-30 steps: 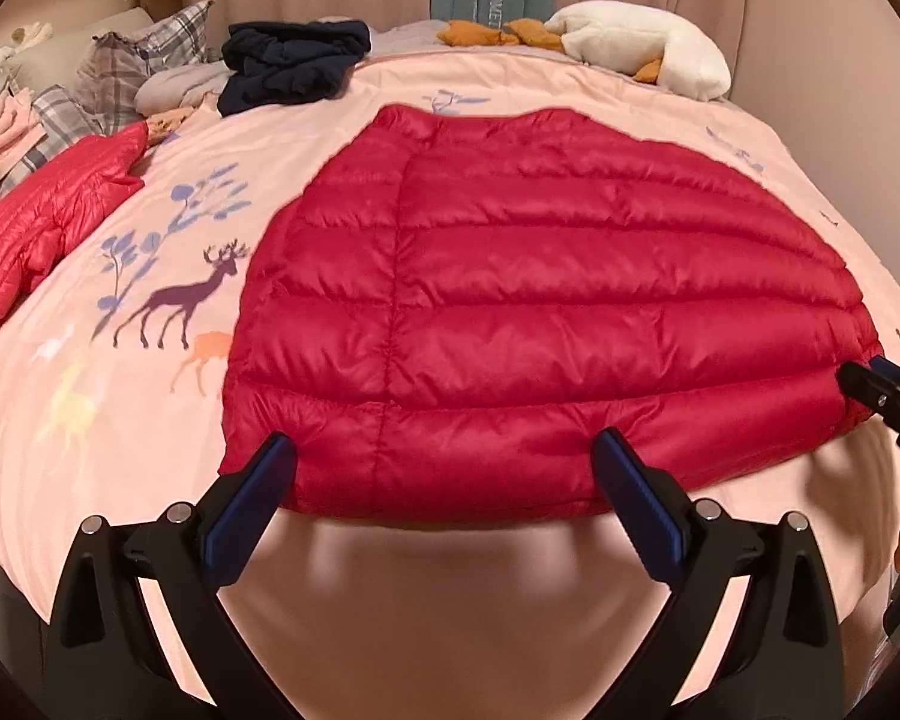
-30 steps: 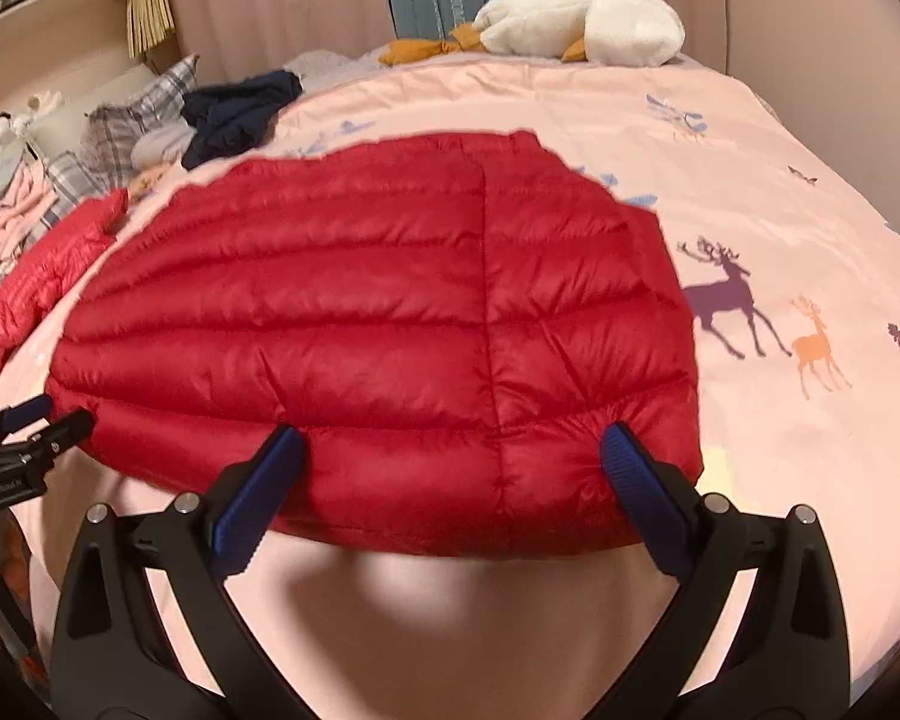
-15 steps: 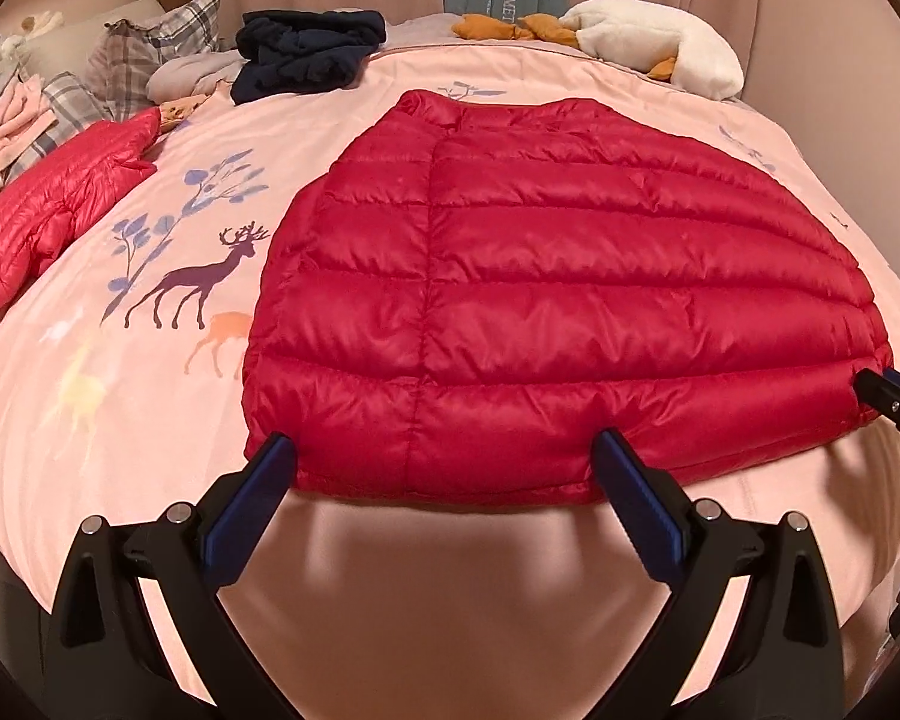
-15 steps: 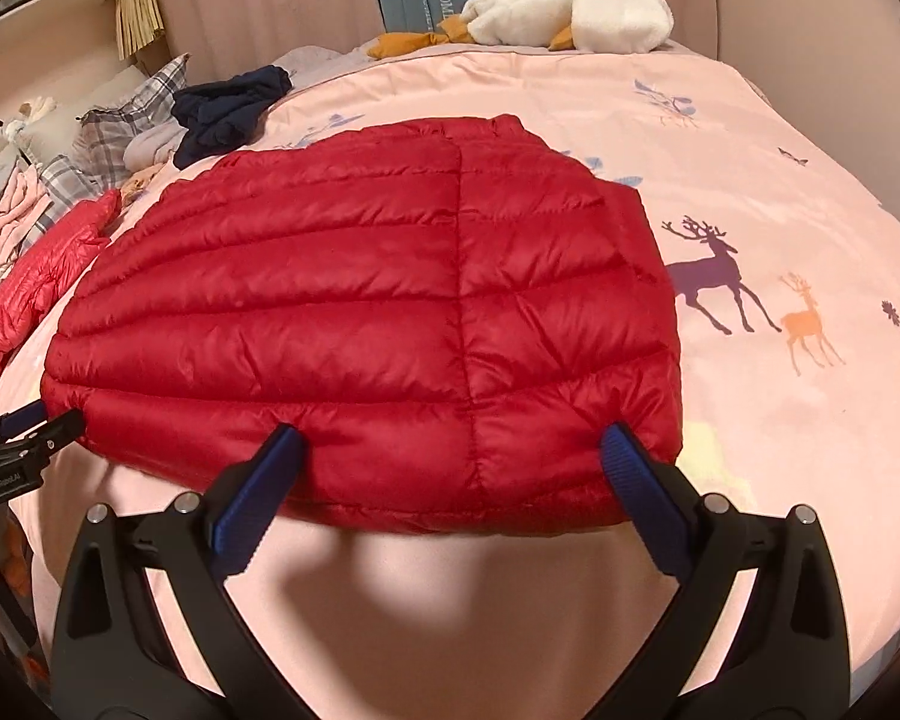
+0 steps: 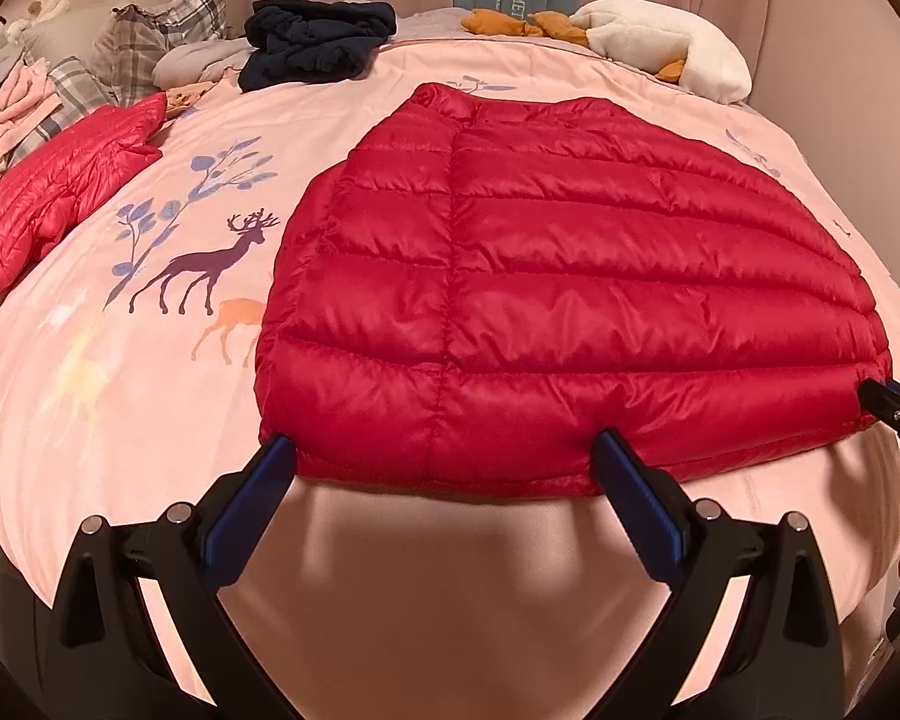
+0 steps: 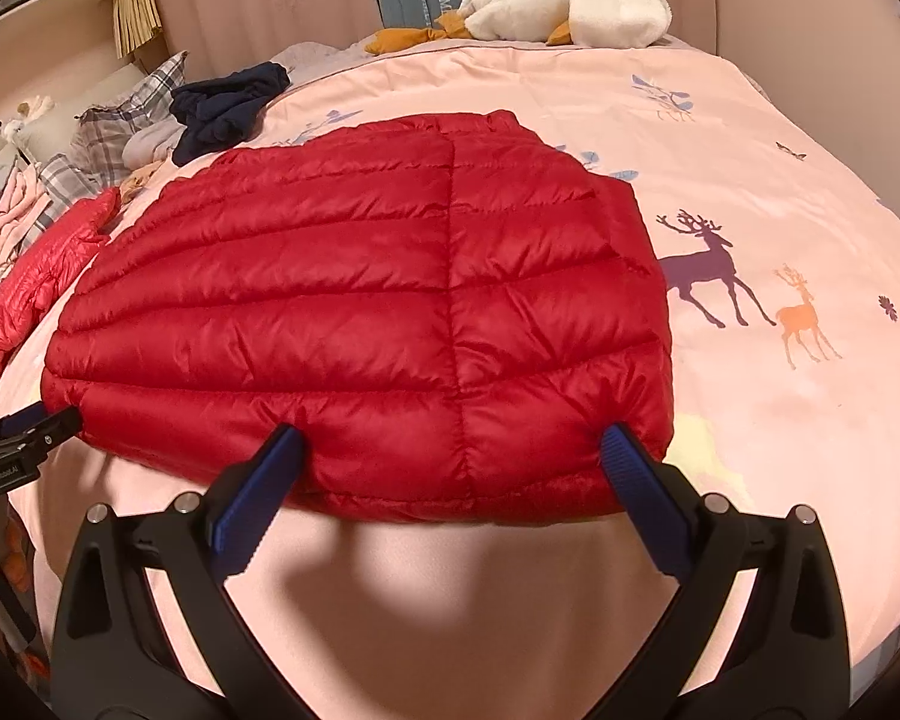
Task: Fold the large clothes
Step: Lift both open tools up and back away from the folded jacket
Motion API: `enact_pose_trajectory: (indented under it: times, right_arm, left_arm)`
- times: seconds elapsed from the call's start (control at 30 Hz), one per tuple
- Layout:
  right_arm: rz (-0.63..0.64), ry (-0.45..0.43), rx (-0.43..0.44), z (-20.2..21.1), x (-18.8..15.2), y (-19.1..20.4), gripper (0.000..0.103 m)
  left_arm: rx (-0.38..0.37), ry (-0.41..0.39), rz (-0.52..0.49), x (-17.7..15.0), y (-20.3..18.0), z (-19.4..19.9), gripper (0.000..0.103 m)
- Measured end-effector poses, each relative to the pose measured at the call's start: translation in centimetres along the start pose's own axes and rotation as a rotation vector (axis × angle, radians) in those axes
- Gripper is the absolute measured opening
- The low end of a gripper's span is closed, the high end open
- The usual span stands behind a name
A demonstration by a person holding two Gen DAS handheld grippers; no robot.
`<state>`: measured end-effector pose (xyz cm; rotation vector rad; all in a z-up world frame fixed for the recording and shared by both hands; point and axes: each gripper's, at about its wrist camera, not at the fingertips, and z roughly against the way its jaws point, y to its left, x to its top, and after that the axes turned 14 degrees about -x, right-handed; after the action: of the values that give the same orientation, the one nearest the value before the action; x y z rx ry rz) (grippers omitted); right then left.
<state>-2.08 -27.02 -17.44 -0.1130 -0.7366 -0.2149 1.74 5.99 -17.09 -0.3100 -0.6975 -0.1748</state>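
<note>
A red quilted down jacket [image 5: 570, 300] lies flat on the pink bed, hem toward me; it also fills the right wrist view [image 6: 378, 312]. My left gripper [image 5: 444, 468] is open, its blue pads at the hem's left part. My right gripper [image 6: 450, 456] is open at the hem's right part. Each gripper's tip shows in the other view: the right gripper at the jacket's right corner [image 5: 894, 414], the left gripper at its left corner [image 6: 24, 432].
The pink deer-print duvet [image 5: 120, 360] covers the bed. A second red jacket [image 5: 60, 192] lies at the left, with plaid and pink clothes behind. A dark navy garment [image 5: 318, 42] and a white plush toy [image 5: 660, 42] lie at the far side.
Both grippers have moved forward to the jacket's hem, so the jacket looks larger and closer. Both stay open. The jacket has not moved.
</note>
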Motion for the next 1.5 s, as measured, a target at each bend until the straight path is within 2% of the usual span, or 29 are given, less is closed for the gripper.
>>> enact_pose_trajectory:
  times: [0.23,0.4,0.8,1.0,1.17,1.3,1.43,1.5]
  right_arm:
    - [0.001,0.011,-0.004,-0.1,-0.1,-0.1,0.101]
    - [-0.008,-0.014,-0.002,1.4,0.4,-0.4,0.101]
    - [-0.010,-0.134,0.021,7.1,2.8,-0.8,0.101]
    - [-0.013,-0.179,0.012,10.4,5.2,-0.4,0.101]
    - [-0.009,-0.205,-0.030,13.8,8.0,0.5,0.101]
    - [-0.020,-0.236,-0.021,16.8,9.9,1.0,0.101]
    - [-0.008,-0.289,-0.009,20.3,11.6,1.7,0.101]
    - [-0.015,-0.300,-0.013,21.7,12.3,1.8,0.101]
  left_arm:
    - [0.006,0.017,0.014,-0.2,0.4,-0.1,0.100]
    - [0.005,-0.018,-0.001,0.3,-0.1,1.5,0.100]
    - [0.012,-0.131,-0.064,3.5,-2.8,6.2,0.100]
    - [0.036,-0.199,-0.080,6.4,-4.2,9.6,0.102]
    - [0.037,-0.282,-0.076,8.9,-5.7,13.4,0.102]
    - [0.094,-0.343,-0.104,11.1,-8.0,17.0,0.102]
    - [0.120,-0.363,-0.109,12.5,-9.5,19.3,0.102]
    - [0.090,-0.365,-0.105,13.1,-10.1,20.2,0.102]
